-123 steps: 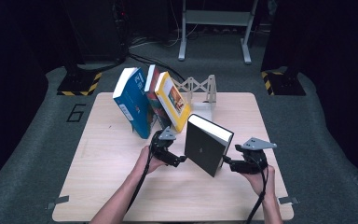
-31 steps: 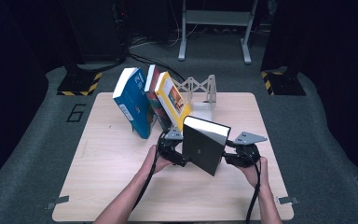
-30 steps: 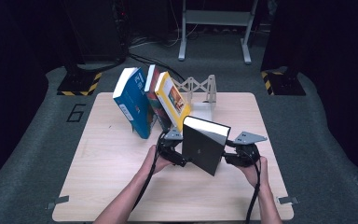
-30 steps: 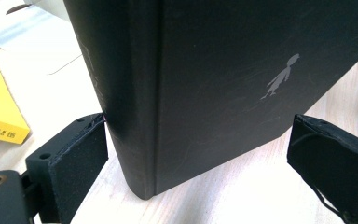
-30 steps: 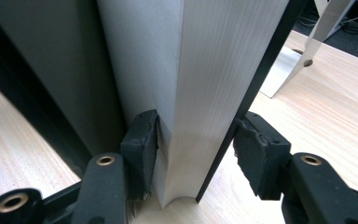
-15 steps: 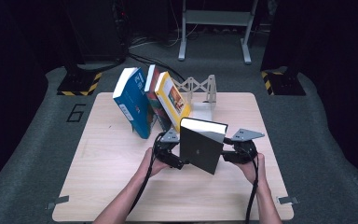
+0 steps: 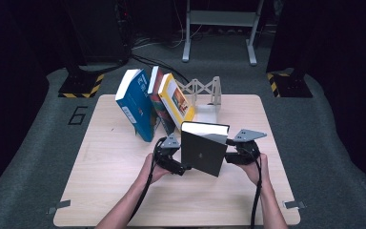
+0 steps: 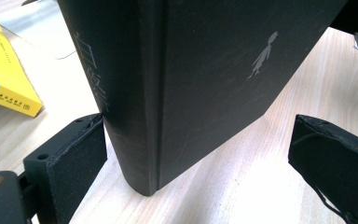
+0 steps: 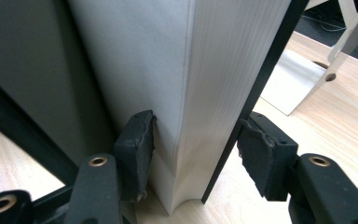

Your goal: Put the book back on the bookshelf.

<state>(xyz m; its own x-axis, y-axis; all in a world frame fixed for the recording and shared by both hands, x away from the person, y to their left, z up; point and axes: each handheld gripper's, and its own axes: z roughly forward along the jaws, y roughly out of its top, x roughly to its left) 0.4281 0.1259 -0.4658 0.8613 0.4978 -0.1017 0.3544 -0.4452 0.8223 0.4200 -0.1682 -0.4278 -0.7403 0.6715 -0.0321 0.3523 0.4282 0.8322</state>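
At mid-frame on my table (image 7: 124,191) the black book (image 7: 201,151) stands between my spread left gripper (image 7: 177,167) and my right gripper (image 7: 228,156) pinching its pages, leaning books (image 7: 153,102) and bookend (image 7: 205,93) crowding just behind.

Three books lean together near the table's far edge: blue book (image 7: 136,105), red book (image 7: 156,98), yellow book (image 7: 176,99), with a white bookend (image 7: 205,93) beside them.
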